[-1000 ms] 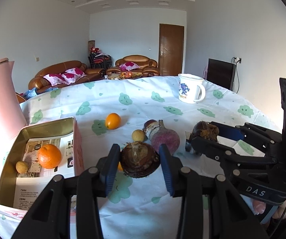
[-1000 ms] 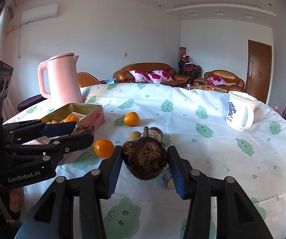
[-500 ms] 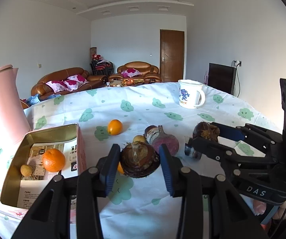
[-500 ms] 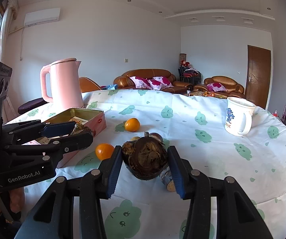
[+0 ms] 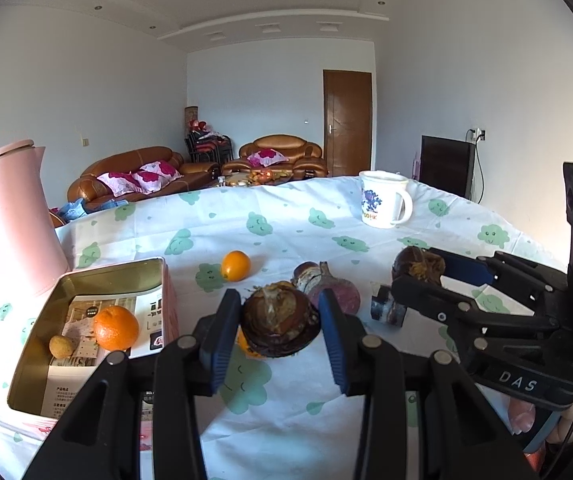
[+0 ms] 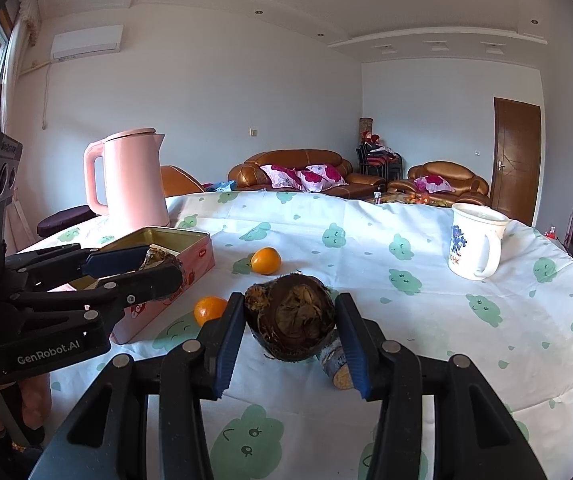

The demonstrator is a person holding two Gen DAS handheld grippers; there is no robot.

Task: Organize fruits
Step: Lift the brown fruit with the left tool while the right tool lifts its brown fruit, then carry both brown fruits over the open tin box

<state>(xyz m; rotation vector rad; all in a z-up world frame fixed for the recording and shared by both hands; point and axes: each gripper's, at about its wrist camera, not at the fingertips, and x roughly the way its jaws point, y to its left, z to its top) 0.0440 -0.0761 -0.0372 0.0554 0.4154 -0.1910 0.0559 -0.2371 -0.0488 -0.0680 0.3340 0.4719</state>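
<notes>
My left gripper (image 5: 280, 312) is shut on a dark brown round fruit (image 5: 280, 326), held above the table beside an open gold tin (image 5: 86, 280). The tin holds an orange (image 5: 116, 328) and a small tan fruit (image 5: 61, 346). My right gripper (image 6: 290, 316) is shut on a second brown fruit (image 6: 292, 322). Each gripper shows in the other's view, the right gripper (image 5: 402, 276) at the right and the left gripper (image 6: 166, 268) at the left. Loose on the cloth lie an orange (image 5: 235, 265), a small orange (image 6: 209, 309) and a purple root (image 5: 332, 294).
A pink kettle (image 5: 10, 216) stands behind the tin at the left. A white mug (image 6: 476, 240) sits at the far right. A short cut stem piece (image 6: 340, 364) lies under the right gripper. The round table's edge (image 6: 566, 384) curves near on the right.
Both wrist views have tipped upward a little, so the table and its objects sit lower in frame. Each gripper still holds its brown fruit.
</notes>
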